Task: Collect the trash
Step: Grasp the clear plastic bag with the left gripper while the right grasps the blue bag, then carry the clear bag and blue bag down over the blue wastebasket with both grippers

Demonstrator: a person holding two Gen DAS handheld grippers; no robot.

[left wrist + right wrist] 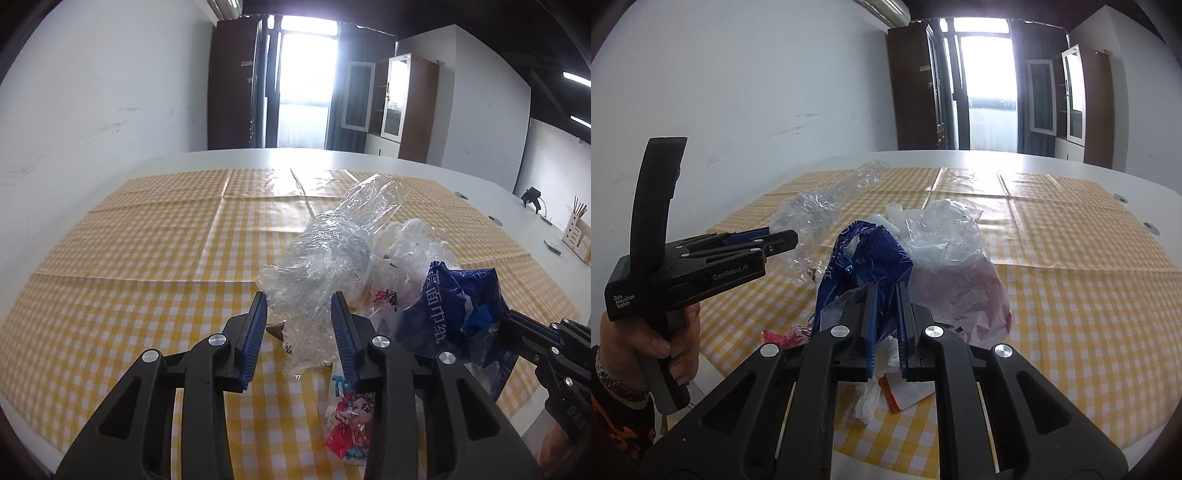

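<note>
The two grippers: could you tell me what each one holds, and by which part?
The right gripper pinches the blue wrapper at its near lower edge. The left gripper straddles the clear plastic wrap; whether it grips cannot be told.

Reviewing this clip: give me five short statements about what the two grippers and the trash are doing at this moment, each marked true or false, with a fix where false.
1. The right gripper is shut on the crumpled blue plastic wrapper with white lettering. True.
2. The left gripper is empty, well clear of any trash. False: the crumpled clear plastic film sits between its fingers.
3. The trash lies on a yellow-and-white checked tablecloth. True.
4. The tablecloth is plain green. False: it is yellow and white gingham.
5. A small red, white and blue printed snack wrapper lies flat on the cloth below the left gripper. True.
</note>
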